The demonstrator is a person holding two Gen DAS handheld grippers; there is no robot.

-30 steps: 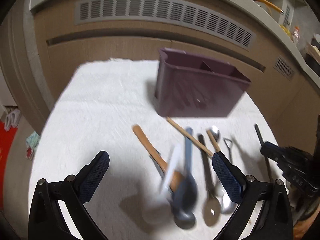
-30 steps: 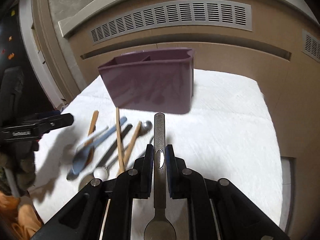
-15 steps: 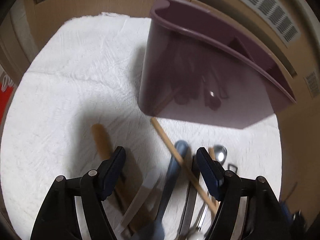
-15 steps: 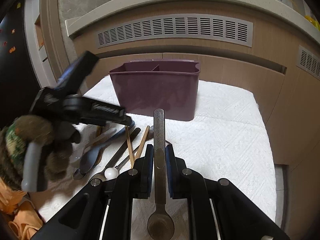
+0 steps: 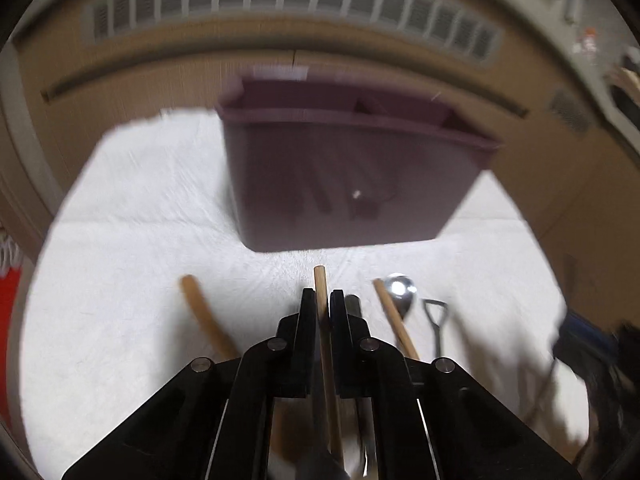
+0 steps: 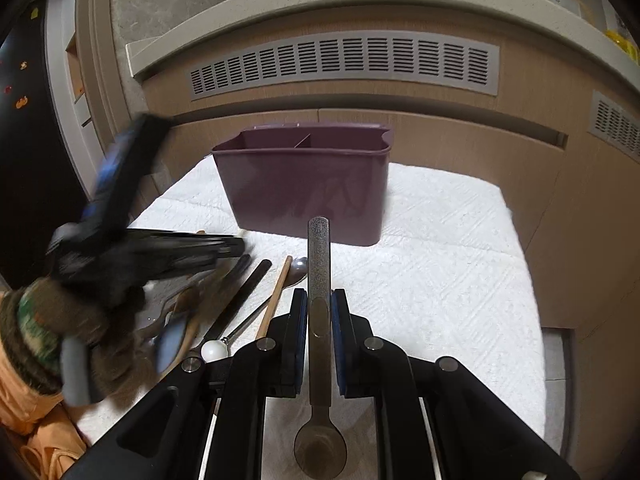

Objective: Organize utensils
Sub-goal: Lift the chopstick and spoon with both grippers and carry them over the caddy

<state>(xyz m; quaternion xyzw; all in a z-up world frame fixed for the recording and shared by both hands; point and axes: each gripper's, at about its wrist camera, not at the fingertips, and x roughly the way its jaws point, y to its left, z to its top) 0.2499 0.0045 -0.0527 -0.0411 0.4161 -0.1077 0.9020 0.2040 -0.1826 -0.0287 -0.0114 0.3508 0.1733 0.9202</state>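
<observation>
Left gripper [image 5: 320, 300] is clamped on 1 wooden chopstick [image 5: 320, 280], whose tip points at the purple caddy [image 5: 352, 176] just ahead. Right gripper [image 6: 319, 304] pinches a metal spoon [image 6: 319, 344] by its handle, bowl trailing, short of the same caddy. Both are at the pick-up step; next each utensil likely needs lifting above the caddy's rim and lowering into a compartment. Beside the caddy's near wall lie a second chopstick [image 5: 394, 320], a wooden handle [image 5: 204, 316] and a silver spoon [image 5: 400, 290]. 1 second ago the left jaws stood wide and empty.
</observation>
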